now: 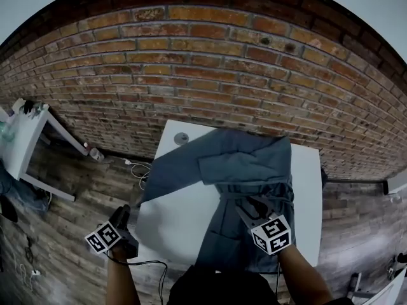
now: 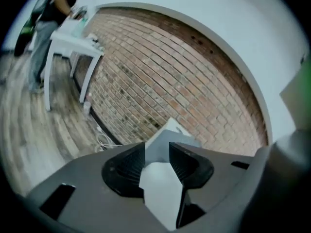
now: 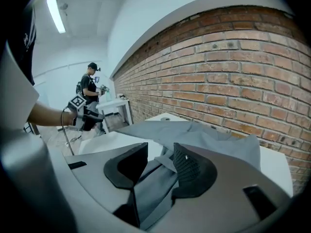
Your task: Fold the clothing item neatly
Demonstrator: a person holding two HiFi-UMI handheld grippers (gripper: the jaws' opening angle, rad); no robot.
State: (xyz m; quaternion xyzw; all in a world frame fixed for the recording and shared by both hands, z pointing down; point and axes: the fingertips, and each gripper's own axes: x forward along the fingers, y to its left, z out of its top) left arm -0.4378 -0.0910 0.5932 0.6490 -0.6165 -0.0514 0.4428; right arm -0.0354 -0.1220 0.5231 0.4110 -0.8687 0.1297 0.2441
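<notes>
A grey-blue garment lies spread on the white table, its upper part folded across and a strap running over its middle. My right gripper hovers above that middle part. In the right gripper view its jaws stand open, with the cloth below them and a fold close to the right jaw. My left gripper is off the table's left edge, above the floor. It is open, and between its jaws only the table's corner and the garment's edge show beyond.
A brick wall runs behind the table. A small round object sits at the table's far left corner. Cables lie on the wooden floor. Further left stands a second white table, with a person beside it.
</notes>
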